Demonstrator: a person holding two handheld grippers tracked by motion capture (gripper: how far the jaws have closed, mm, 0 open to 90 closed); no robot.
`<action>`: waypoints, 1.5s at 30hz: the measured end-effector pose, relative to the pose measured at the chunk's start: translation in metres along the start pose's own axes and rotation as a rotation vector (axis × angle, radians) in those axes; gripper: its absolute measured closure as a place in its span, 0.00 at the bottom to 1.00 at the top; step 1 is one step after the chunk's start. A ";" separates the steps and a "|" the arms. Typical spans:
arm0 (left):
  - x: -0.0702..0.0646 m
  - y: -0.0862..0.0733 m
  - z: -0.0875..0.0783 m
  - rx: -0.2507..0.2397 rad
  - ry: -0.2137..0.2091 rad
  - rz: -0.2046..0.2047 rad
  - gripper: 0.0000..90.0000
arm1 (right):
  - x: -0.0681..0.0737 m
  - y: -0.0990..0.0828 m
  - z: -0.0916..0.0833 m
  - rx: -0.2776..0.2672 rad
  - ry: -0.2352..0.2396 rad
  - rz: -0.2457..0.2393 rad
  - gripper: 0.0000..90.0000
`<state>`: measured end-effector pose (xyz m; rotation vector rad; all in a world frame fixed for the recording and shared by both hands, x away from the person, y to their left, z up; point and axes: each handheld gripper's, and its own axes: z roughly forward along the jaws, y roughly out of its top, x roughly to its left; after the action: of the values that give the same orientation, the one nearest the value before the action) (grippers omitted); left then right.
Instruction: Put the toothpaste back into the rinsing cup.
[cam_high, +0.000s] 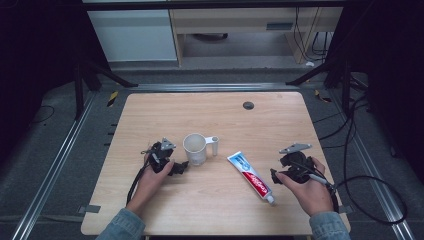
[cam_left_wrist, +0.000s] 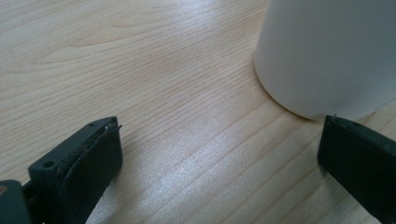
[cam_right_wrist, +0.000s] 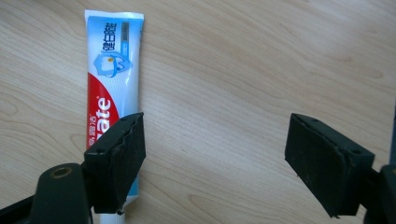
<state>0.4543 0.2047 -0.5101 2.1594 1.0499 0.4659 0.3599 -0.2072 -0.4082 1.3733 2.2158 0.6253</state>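
Observation:
A white mug (cam_high: 195, 148) with a side handle stands near the table's middle. My left gripper (cam_high: 178, 167) rests on the wood just left of it, jaws open, with only bare wood between them; the mug's wall (cam_left_wrist: 327, 51) rises beyond the right-hand jaw in the left gripper view. A red, white and blue toothpaste tube (cam_high: 251, 177) lies flat to the right of the mug, cap toward the front edge. My right gripper (cam_high: 274, 177) hovers right of the tube, open and holding nothing. In the right gripper view the tube (cam_right_wrist: 112, 79) lies behind the left-hand jaw, outside the gap.
The wooden table (cam_high: 210, 112) has a dark round grommet (cam_high: 248, 105) near its far edge. Black cables (cam_high: 370, 200) trail off the right side. Metal frame legs and cabinets stand beyond the far edge.

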 end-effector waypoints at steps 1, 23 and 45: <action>0.000 0.000 0.000 0.000 0.000 0.000 0.00 | 0.000 0.002 -0.001 0.000 0.004 -0.001 0.24; 0.000 0.000 0.000 -0.004 0.001 -0.002 0.00 | 0.023 0.058 0.002 0.120 0.081 -0.098 0.26; 0.000 0.000 0.000 -0.004 0.001 -0.002 0.00 | 0.042 0.086 0.034 0.221 0.131 -0.120 0.35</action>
<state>0.4544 0.2046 -0.5103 2.1548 1.0511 0.4678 0.4235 -0.1298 -0.3900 1.3226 2.5143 0.4504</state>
